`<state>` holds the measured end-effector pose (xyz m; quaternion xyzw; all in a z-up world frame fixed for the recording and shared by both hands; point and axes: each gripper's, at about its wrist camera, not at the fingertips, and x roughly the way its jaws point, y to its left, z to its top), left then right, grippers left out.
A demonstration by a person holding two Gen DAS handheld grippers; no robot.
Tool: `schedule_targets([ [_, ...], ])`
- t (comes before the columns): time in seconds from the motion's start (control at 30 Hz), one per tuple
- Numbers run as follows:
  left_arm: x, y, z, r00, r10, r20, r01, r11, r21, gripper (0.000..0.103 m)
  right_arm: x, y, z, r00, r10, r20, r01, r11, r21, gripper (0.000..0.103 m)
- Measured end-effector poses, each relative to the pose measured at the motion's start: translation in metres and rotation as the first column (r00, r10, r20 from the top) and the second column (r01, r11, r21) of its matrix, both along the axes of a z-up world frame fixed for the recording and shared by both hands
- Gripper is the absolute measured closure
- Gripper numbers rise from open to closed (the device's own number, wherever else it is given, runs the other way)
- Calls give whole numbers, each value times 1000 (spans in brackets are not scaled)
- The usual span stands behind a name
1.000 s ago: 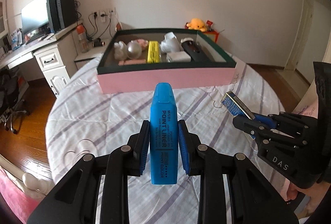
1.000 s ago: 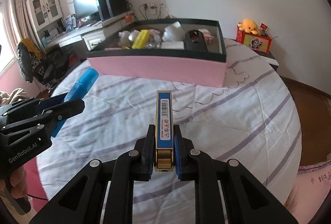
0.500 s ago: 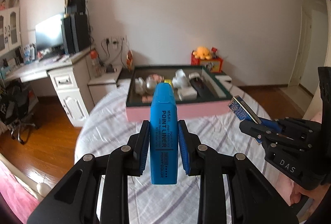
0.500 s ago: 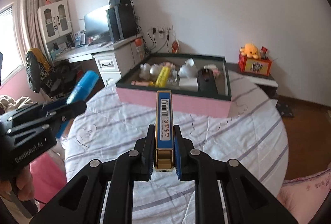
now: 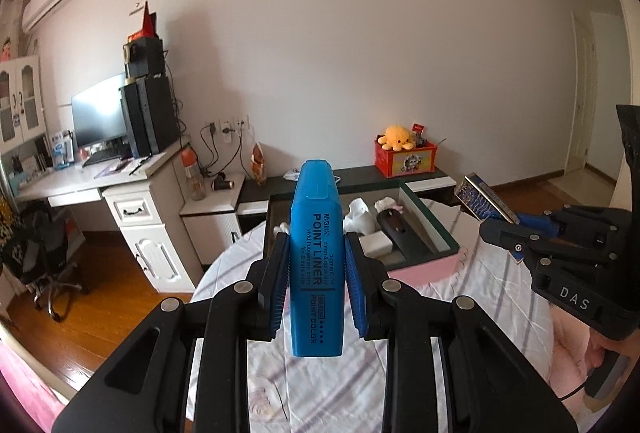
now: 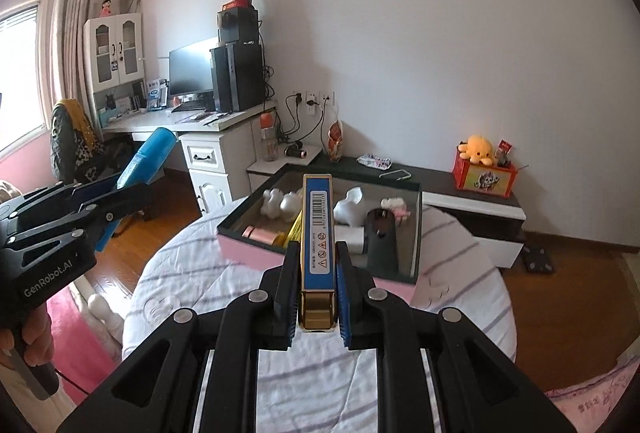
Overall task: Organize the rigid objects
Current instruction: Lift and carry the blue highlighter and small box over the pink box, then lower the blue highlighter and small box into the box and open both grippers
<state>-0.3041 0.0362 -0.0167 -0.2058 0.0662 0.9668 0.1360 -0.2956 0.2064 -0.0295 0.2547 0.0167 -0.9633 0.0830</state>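
Left wrist view: I have raised both clamped hand-held grippers, highlighter [image 5: 316, 253] and lighter [image 6: 318, 233]; box [image 5: 432, 245] lies at one o'clock, next.

Two black hand-held grippers with blue pads

The left gripper [image 5: 316, 285] and the right gripper [image 6: 318, 287] share one build: matte black plastic linkage arms with cut-out slots, round silver screws at the pivots, and ribbed blue pads on the fingers [image 5: 280, 285]. Seen from the side, one body bears white "GenRobot.AI" lettering, the other "DAS". A thin dark cable hangs below a handle.
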Motion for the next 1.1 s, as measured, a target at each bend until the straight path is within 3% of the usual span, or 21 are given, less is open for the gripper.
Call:
schedule_targets([
  [0.47, -115, 14, -11, 998, 21, 66, -18, 998, -58, 76, -88, 24, -19, 997, -26, 69, 24, 999, 39, 87],
  [0.77, -191, 18, -64, 975, 29, 218, -11, 997, -81, 76, -154, 30, -56, 983, 1, 183, -9, 999, 41, 87],
  [1.1, -222, 28, -113, 948, 36, 315, 2, 993, -119, 76, -184, 21, -85, 965, 48, 259, -57, 998, 27, 88],
])
